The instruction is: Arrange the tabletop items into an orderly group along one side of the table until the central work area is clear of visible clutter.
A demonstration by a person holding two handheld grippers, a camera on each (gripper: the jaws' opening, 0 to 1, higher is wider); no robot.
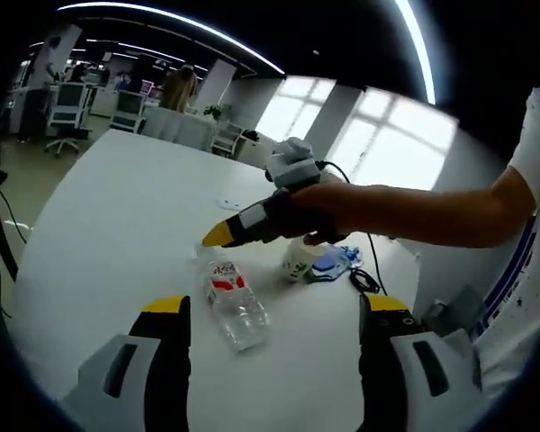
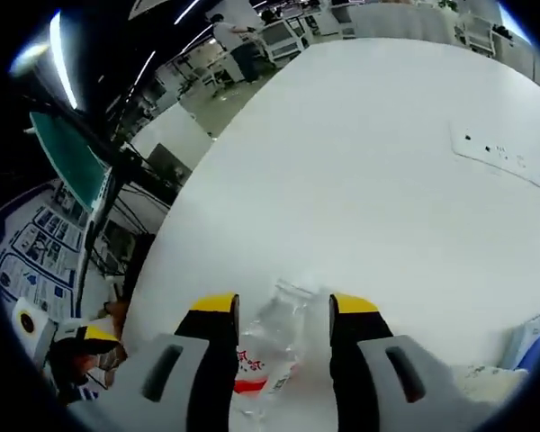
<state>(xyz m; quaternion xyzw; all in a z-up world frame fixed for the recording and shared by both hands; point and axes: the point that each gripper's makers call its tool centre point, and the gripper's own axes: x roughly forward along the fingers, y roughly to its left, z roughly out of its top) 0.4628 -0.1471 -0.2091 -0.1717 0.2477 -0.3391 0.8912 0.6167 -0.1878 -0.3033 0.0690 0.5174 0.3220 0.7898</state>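
A clear plastic water bottle (image 1: pixel 235 304) with a red and white label lies on its side on the white table (image 1: pixel 117 225). In the left gripper view, my left gripper (image 1: pixel 277 306) stands open near the table's edge, with the bottle lying just ahead between its spread jaws, untouched. A person's arm brings my right gripper (image 1: pixel 223 233) in from the right, its yellow tips over the bottle's cap end. In the right gripper view, the right gripper (image 2: pixel 285 304) is open, its jaws on either side of the bottle (image 2: pixel 272 346).
A white paper cup (image 1: pixel 297 259), a blue packet (image 1: pixel 329 263) and a black cable (image 1: pixel 364 280) sit close together past the bottle. A flat white strip (image 2: pixel 504 155) lies farther out on the table. Office desks and chairs stand beyond.
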